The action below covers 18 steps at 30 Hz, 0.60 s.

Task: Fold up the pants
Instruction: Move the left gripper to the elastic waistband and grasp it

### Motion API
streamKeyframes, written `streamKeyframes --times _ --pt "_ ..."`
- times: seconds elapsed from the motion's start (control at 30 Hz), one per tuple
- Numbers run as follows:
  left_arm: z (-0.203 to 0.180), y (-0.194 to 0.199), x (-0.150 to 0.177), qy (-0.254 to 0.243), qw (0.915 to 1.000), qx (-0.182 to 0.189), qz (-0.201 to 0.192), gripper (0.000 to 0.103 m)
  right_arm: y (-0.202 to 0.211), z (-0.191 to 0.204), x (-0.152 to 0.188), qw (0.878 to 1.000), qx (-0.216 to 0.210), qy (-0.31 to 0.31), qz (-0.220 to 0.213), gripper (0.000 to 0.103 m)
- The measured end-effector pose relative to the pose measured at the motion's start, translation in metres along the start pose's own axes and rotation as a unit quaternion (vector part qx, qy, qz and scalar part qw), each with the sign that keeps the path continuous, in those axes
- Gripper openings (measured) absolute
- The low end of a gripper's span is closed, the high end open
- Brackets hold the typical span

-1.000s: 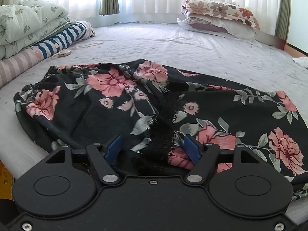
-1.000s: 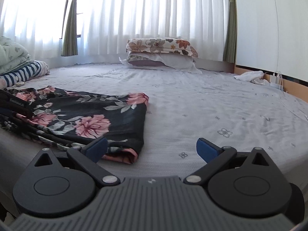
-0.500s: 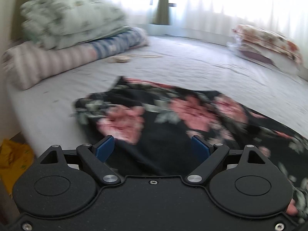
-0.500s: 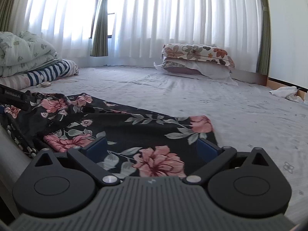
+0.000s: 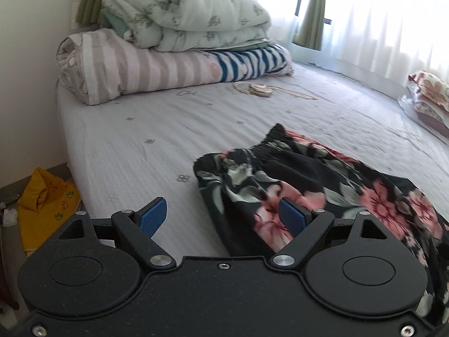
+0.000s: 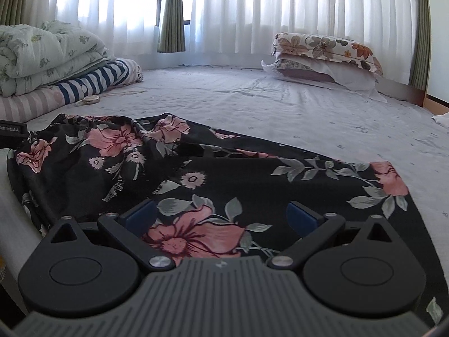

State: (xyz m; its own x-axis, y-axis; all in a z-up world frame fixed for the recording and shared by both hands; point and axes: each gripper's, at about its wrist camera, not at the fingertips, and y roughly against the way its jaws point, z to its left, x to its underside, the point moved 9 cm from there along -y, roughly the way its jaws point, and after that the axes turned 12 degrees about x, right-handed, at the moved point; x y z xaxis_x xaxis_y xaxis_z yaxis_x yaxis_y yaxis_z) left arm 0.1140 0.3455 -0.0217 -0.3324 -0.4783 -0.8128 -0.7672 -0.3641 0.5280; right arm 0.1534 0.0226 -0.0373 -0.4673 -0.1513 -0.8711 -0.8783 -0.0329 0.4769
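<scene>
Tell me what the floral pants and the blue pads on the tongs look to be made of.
Floral pants: thin woven fabric, probably rayon or polyester, matte; it drapes limply, and its waistband gathers into fine elastic ruffles.
Blue pads: likely rubber or soft plastic, matte; a fine ribbed texture shows on the face. The exact compound cannot be told.

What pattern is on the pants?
Black with pink flowers and grey-green leaves on the pants; clearest in the right wrist view.

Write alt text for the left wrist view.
Black floral pants lie on a pale bedsheet, their gathered waistband nearest the open, empty left gripper. Behind them sit stacked folded quilts against the wall and a bright curtained window.
</scene>
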Motion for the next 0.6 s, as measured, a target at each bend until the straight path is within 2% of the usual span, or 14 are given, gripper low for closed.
streamKeyframes --times 0.1,0.13,0.23,0.33,0.47,0.6 --pt "0.008 -0.007 0.0 0.017 0.9999 -0.002 -0.002 0.087 -0.01 0.015 0.01 0.999 0.001 0.033 0.023 0.103" --pt "0.011 -0.01 0.0 0.023 0.9997 -0.003 -0.002 0.087 -0.011 0.017 0.013 0.999 0.004 0.038 0.018 0.103" --pt "0.018 -0.017 0.0 0.04 0.9992 0.002 -0.004 0.087 -0.01 0.015 0.015 0.999 0.003 0.031 0.013 0.103" --pt "0.021 -0.021 -0.002 0.048 0.9987 0.012 -0.014 0.093 -0.011 0.011 0.016 1.0 -0.007 0.02 0.017 0.103" --pt "0.025 -0.029 -0.006 0.069 0.997 0.03 -0.019 0.094 -0.01 0.011 0.016 1.0 -0.005 0.023 0.011 0.103" --pt "0.026 -0.035 -0.008 0.07 0.9966 0.037 -0.025 0.093 -0.01 0.01 0.016 1.0 -0.005 0.023 0.01 0.103"
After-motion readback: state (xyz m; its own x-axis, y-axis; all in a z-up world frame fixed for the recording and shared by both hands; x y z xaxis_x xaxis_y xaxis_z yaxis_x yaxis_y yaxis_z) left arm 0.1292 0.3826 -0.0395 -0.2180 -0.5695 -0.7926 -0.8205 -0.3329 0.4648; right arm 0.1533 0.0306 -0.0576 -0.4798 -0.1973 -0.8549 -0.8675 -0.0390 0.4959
